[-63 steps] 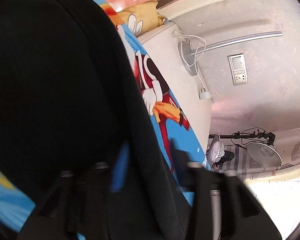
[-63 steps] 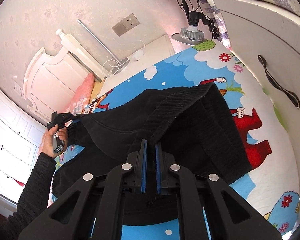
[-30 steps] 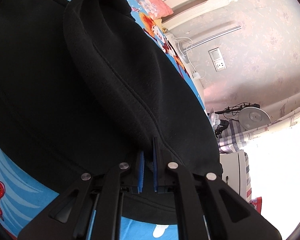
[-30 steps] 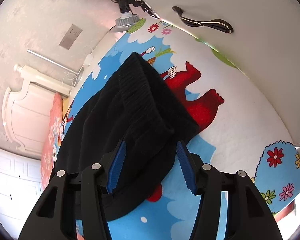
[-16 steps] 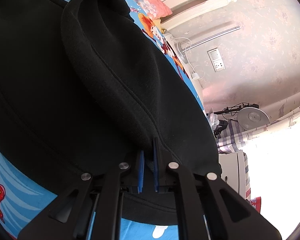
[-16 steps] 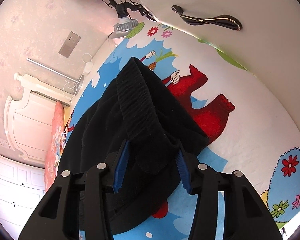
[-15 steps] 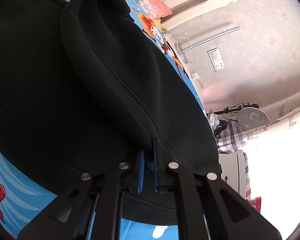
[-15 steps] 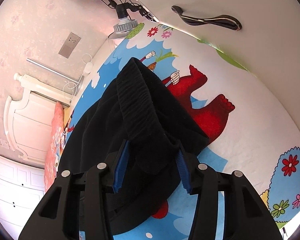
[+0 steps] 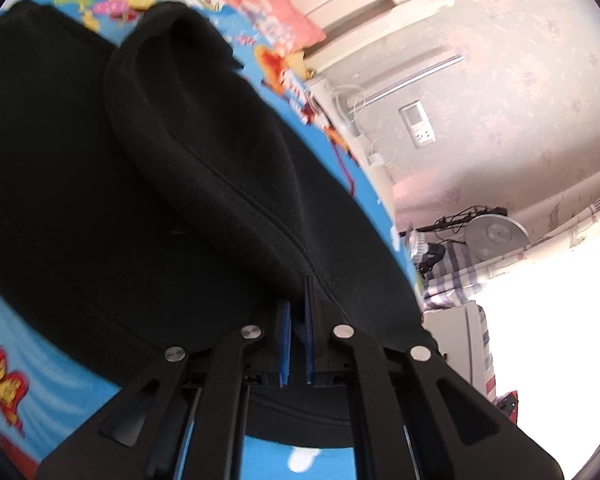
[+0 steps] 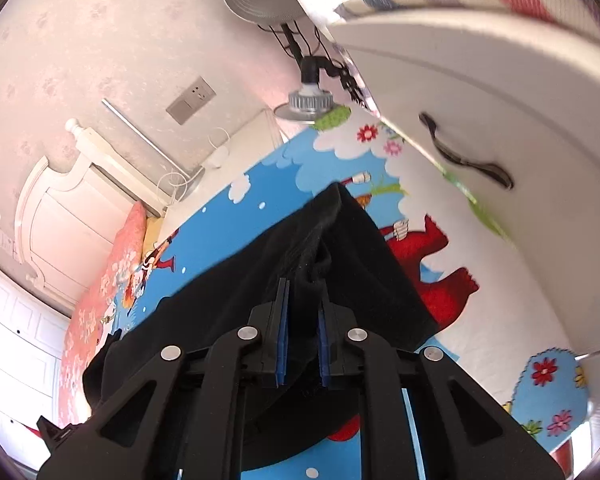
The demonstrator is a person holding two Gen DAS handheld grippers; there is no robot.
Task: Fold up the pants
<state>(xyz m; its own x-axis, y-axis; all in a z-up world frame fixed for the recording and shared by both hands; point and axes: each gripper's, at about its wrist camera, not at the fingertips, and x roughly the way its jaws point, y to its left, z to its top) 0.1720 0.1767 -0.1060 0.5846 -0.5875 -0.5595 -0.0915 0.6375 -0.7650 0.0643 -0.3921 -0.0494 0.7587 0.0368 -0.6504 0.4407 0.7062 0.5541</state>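
Note:
Black fleece pants (image 9: 148, 184) lie on a bed with a bright blue cartoon sheet (image 9: 48, 376). My left gripper (image 9: 296, 300) is shut on a raised fold of the pants at its seam. In the right wrist view the pants (image 10: 260, 280) stretch from the lower left to the ribbed waistband (image 10: 328, 216). My right gripper (image 10: 302, 308) is shut on a bunched fold of the pants near the waistband and lifts it off the sheet (image 10: 276, 184).
A pink pillow (image 10: 100, 304) and white headboard (image 10: 56, 208) lie at the left. A white cabinet with a dark handle (image 10: 464, 160) stands close on the right. A lamp (image 10: 308, 104), wall socket (image 10: 190, 100) and cable are behind the bed.
My right gripper, open around the waistband fold half a second ago, has closed on it and lifted it. My left gripper stays shut on its fold, shifted slightly.

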